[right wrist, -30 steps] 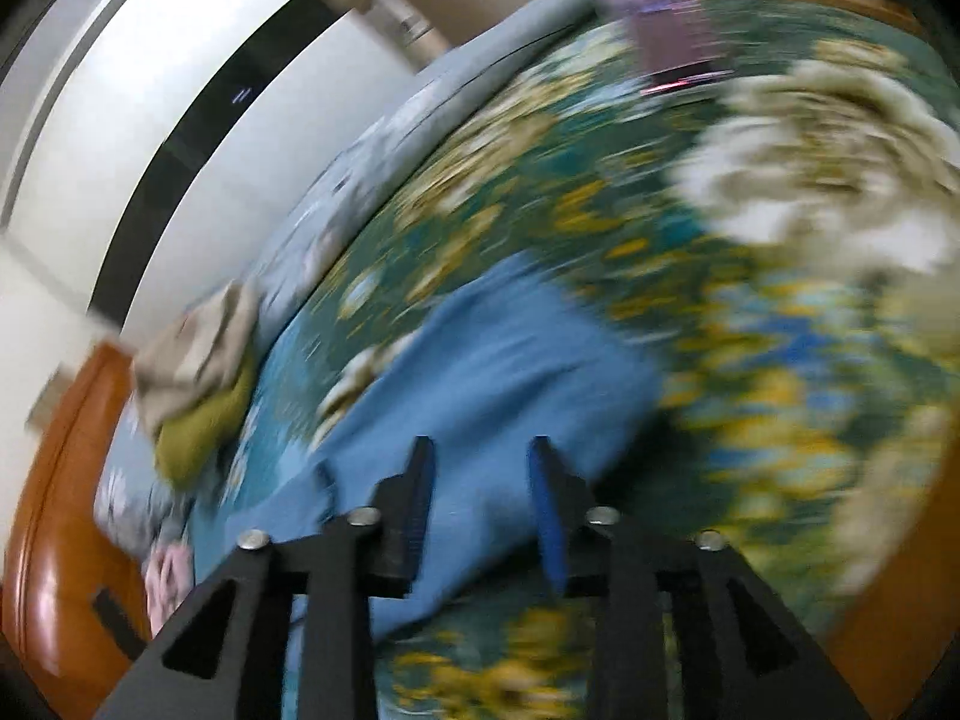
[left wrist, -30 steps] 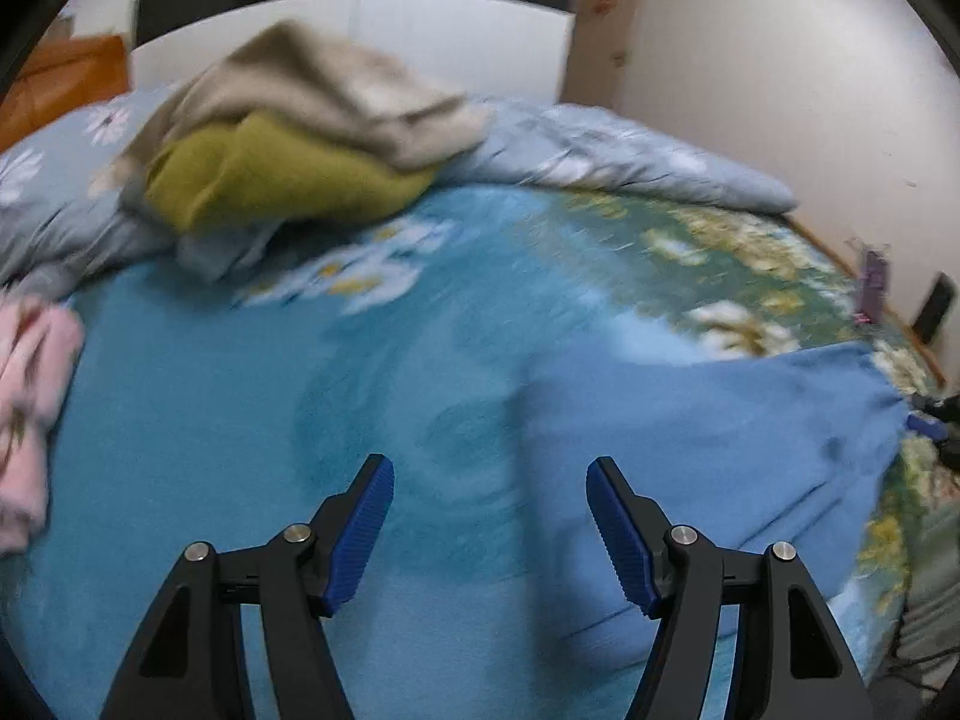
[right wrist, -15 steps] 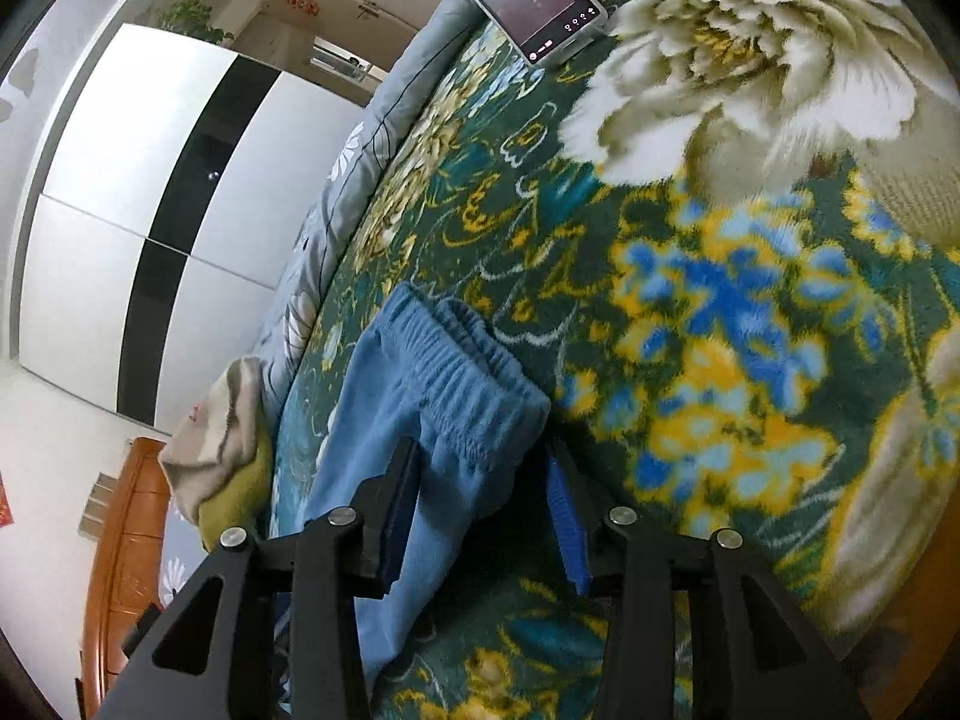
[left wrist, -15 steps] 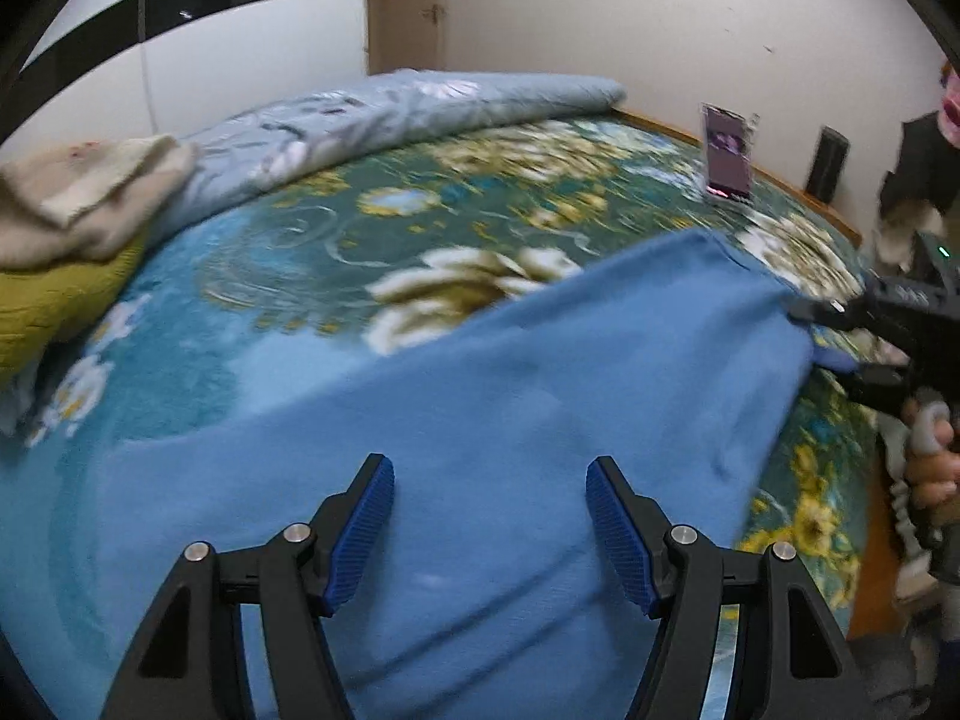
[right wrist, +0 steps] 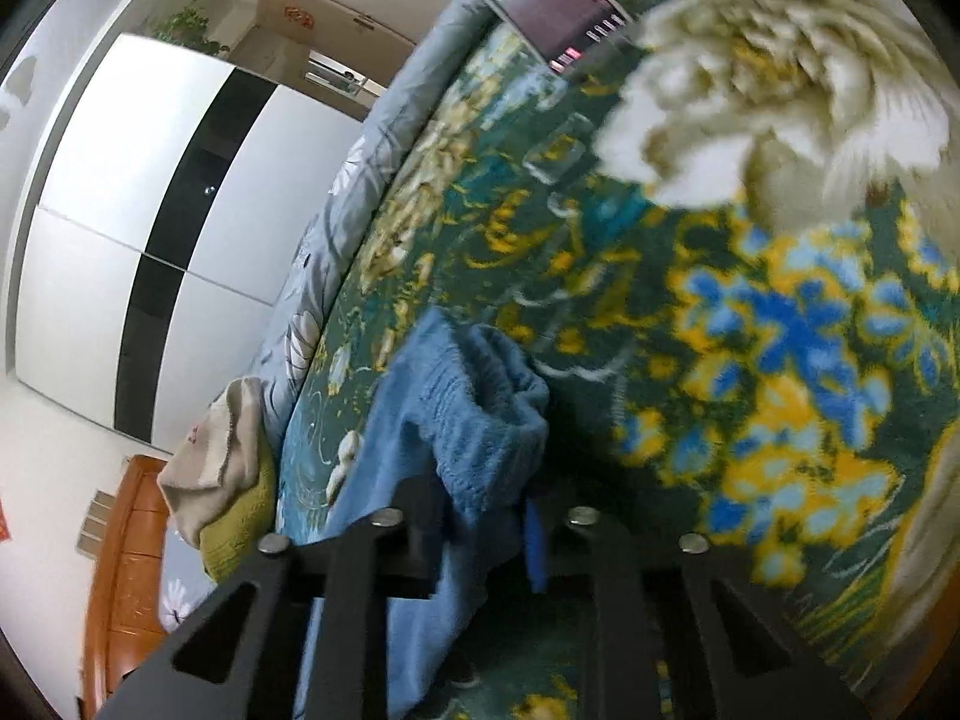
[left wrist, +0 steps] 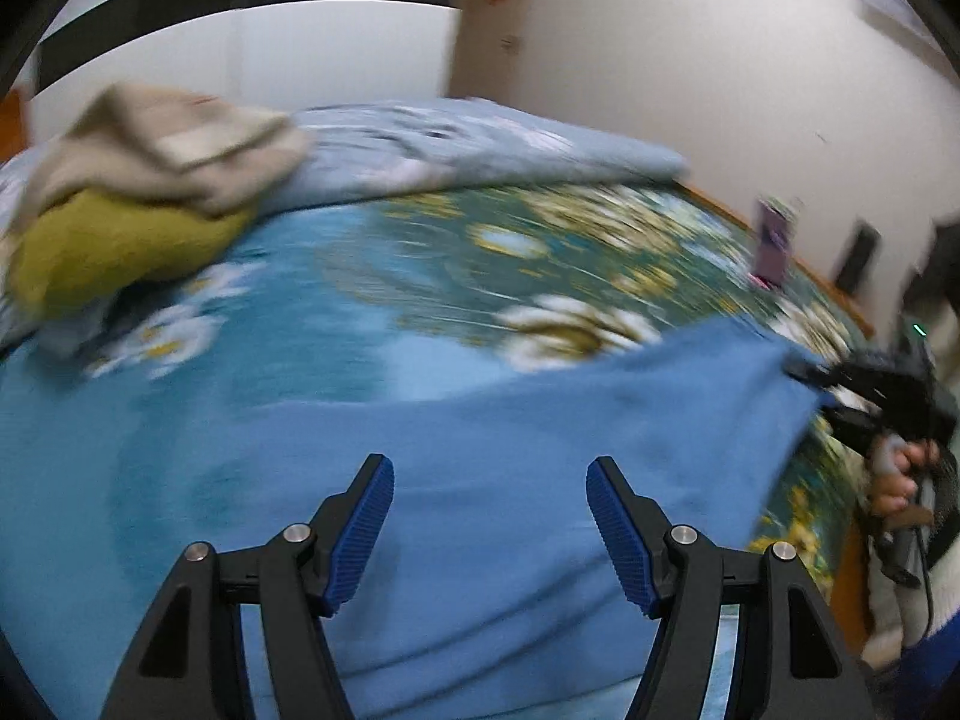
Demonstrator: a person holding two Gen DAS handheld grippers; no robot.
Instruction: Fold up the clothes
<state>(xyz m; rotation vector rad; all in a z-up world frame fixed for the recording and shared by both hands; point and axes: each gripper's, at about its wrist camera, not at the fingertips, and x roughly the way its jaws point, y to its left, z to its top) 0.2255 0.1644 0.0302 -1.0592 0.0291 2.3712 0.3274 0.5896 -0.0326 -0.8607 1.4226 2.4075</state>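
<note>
A blue fleece garment [left wrist: 540,420] lies spread on the floral bedspread [left wrist: 420,276]. My left gripper [left wrist: 489,468] hovers just above its middle, open, with nothing between the blue pads. At the right edge of the left wrist view, a hand [left wrist: 900,474] holds my right gripper [left wrist: 810,384] at the garment's far corner. In the right wrist view the right gripper [right wrist: 480,498] has its jaws closing, and the bunched ribbed hem of the garment [right wrist: 456,396] fills the narrow gap between them.
A pile of beige and olive-green clothes [left wrist: 150,180] sits at the far left beside a rolled grey-blue quilt [left wrist: 480,144]. A phone [right wrist: 546,18] stands propped near the bed's far edge. A wooden headboard [right wrist: 120,570] and a white-and-black wardrobe [right wrist: 150,210] lie beyond.
The right gripper's jaws have narrowed onto the garment's hem, which now bunches up between them. The left wrist view has swung back left, bringing the clothes pile into sight again.
</note>
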